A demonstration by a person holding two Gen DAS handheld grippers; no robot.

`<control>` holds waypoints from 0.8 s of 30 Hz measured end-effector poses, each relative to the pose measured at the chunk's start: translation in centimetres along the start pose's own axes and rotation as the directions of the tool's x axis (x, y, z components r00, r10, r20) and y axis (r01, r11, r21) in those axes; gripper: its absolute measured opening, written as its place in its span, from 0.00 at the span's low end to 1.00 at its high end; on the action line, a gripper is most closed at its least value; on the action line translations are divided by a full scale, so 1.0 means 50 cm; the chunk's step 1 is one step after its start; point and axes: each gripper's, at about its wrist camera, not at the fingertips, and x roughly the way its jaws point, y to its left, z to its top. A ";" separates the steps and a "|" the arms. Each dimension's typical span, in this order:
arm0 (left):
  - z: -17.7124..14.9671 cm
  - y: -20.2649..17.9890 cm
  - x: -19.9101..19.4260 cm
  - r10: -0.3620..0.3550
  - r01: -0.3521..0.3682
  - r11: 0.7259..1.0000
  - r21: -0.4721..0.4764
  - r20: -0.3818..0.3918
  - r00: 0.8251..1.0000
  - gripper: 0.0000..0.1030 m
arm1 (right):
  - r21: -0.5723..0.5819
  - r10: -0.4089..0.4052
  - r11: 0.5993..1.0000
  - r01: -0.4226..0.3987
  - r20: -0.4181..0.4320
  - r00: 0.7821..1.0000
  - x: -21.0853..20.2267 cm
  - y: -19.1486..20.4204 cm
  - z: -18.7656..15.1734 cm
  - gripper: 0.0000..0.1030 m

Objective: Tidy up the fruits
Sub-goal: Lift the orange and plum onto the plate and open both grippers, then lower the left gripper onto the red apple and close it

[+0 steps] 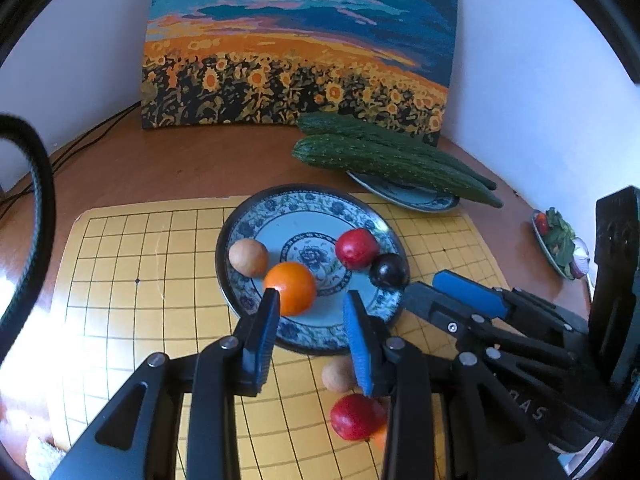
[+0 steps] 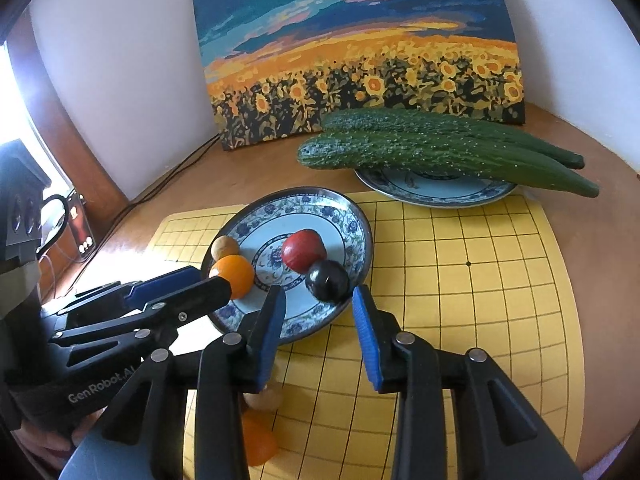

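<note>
A blue-patterned plate (image 1: 304, 212) (image 2: 352, 220) on the yellow grid mat holds a tan fruit (image 1: 248, 257) (image 2: 225, 246), an orange (image 1: 290, 288) (image 2: 233, 275), a red fruit (image 1: 357, 249) (image 2: 303, 251) and a dark plum (image 1: 387, 270) (image 2: 327, 280). My left gripper (image 1: 311, 300) is open, just above the plate's near rim beside the orange. My right gripper (image 2: 318, 300) is open, near the plum at the plate's near edge. On the mat below lie a tan fruit (image 1: 338, 374) (image 2: 264, 398), a red fruit (image 1: 356, 416) and an orange (image 2: 256, 436), partly hidden by the fingers.
Two cucumbers (image 1: 392, 156) (image 2: 440, 148) lie on a second plate (image 1: 416, 196) (image 2: 436, 194) behind. A sunflower painting (image 1: 296, 48) leans on the wall. A small dish of greens (image 1: 558, 240) sits at the right. Cables run along the table's left.
</note>
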 end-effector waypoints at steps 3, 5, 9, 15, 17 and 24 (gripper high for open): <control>-0.008 -0.006 -0.010 -0.012 0.012 1.000 0.004 -0.006 1.000 0.34 | 0.004 -0.004 1.000 0.004 0.004 1.000 -0.017 0.000 -0.009 0.35; -0.016 -0.010 -0.018 -0.024 0.024 1.000 0.005 -0.012 1.000 0.34 | 0.005 -0.009 1.000 0.009 0.005 1.000 -0.025 0.001 -0.014 0.35; -0.037 -0.018 -0.033 -0.037 0.037 0.999 0.008 -0.021 0.999 0.35 | 0.010 -0.018 1.000 0.018 0.009 1.000 -0.043 0.000 -0.027 0.35; -0.062 -0.026 -0.047 -0.044 0.045 0.999 0.013 -0.030 0.999 0.36 | 0.007 -0.027 1.000 0.027 0.008 1.000 -0.060 0.007 -0.050 0.36; -0.067 -0.026 -0.050 -0.040 0.041 0.999 0.013 -0.028 0.999 0.36 | 0.007 -0.028 1.000 0.028 0.008 1.000 -0.064 0.008 -0.056 0.36; -0.089 -0.026 -0.050 -0.047 0.047 0.999 0.005 -0.040 0.998 0.36 | 0.007 -0.037 0.999 0.037 0.011 0.999 -0.077 0.009 -0.083 0.36</control>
